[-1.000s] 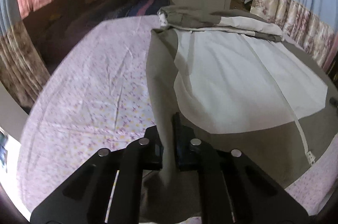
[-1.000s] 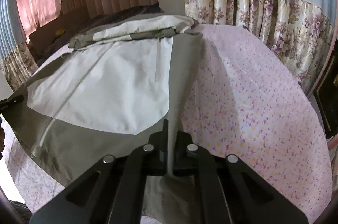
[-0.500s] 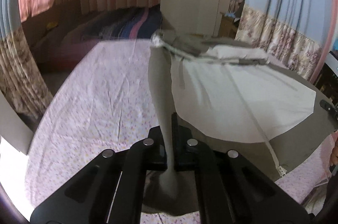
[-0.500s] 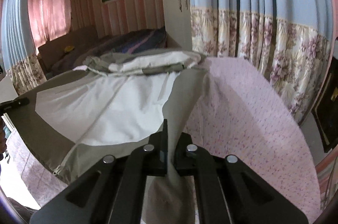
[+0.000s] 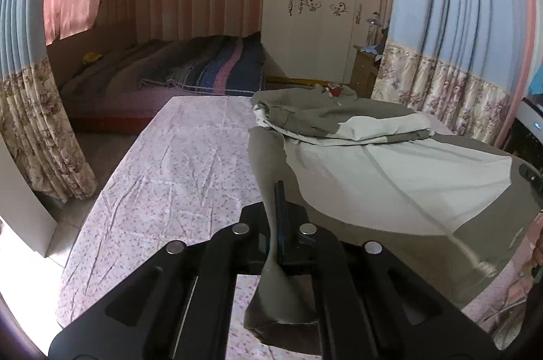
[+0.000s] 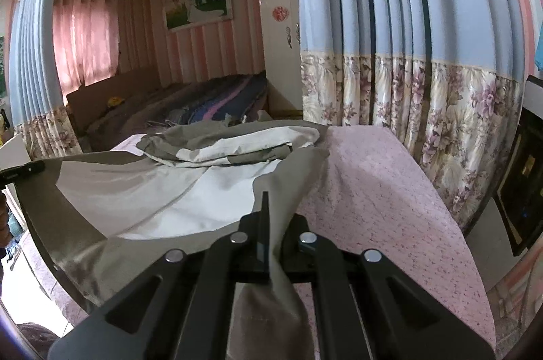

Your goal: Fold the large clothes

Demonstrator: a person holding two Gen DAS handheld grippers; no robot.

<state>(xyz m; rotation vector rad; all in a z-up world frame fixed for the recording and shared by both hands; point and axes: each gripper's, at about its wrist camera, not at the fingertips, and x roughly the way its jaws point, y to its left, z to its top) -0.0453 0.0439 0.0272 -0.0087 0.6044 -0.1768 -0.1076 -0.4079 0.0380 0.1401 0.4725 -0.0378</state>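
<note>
Claws: left claw [image 5: 275, 207] and right claw [image 6: 268, 217] each clamped on a near corner of grey-white garment [image 5: 390, 176] | garment stretches away toward folded bundle [image 5: 339, 122] on bed [image 5: 163, 176].

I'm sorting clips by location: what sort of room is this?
Most likely a home bedroom: a bed with a striped blanket, a white wardrobe and floral curtains surround the sheet-covered surface where the garment lies.
</note>
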